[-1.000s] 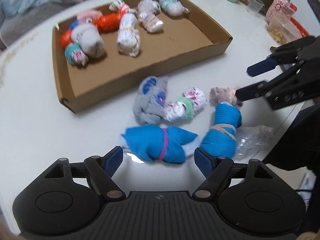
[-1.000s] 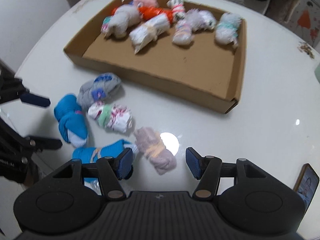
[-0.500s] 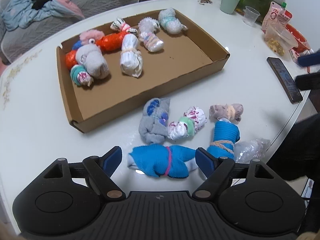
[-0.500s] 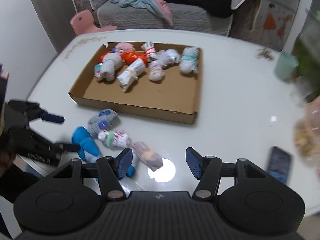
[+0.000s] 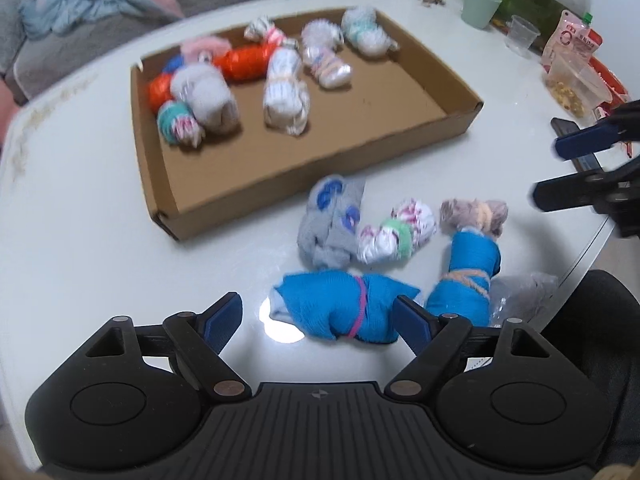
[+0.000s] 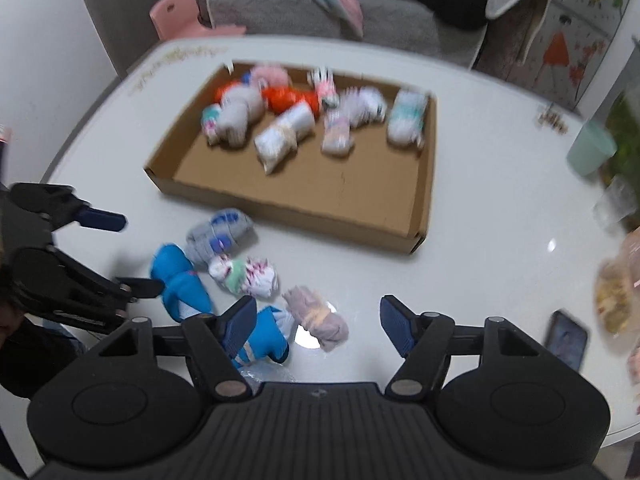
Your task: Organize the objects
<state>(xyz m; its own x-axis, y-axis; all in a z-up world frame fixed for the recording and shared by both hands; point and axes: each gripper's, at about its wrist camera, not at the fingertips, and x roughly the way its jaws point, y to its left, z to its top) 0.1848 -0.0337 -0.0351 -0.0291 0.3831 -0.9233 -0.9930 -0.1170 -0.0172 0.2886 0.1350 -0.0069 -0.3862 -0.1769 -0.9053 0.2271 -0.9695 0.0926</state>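
Left wrist view: left claw (image 5: 318,318) hangs over the near edge of the white bench (image 5: 80,240), jaws spread wide, gripping nothing. A blue sock roll w/ pink band (image 5: 340,310) lies on the bench between the fingertips; pads don't press on it. Just beside it, toward the near-right edge, a second blue roll tied w/ tan band (image 5: 470,276), its end resting on a crumpled clear plastic bag (image 5: 524,292). Beyond these: grey roll w/ blue spots (image 5: 332,220), white roll w/ green band (image 5: 394,232) touching it, and a mauve roll (image 5: 474,214) touching the top of the tan-banded blue one. Cardboard tray (image 5: 456,120) sits toward the middle-far part of the bench, several rolled socks crowded along its far wall: orange, white, pink; picture blurred, details unclear. Right claw (image 5: 560,176) enters from the right edge, above the bench, jaws apart, empty. Green cup (image 5: 480,6), clear cup (image 5: 522,34) and snack packs at the far-right corner.

Right wrist view: right claw (image 6: 318,318) held above the near edge, jaws have just been opening, now apart; nothing clamped. The mauve roll (image 6: 318,316) lies on the bench below, between the fingertips but not touched. Blue tan-banded roll (image 6: 262,338) partly behind the left finger. Other blue roll (image 6: 180,280), grey roll (image 6: 220,234), white/green roll (image 6: 246,276) toward the near-left. Left claw (image 6: 132,254) comes in from the left edge, wide apart. Tray (image 6: 420,208) mid-bench, blurred. Phone (image 6: 566,340) near the right edge.
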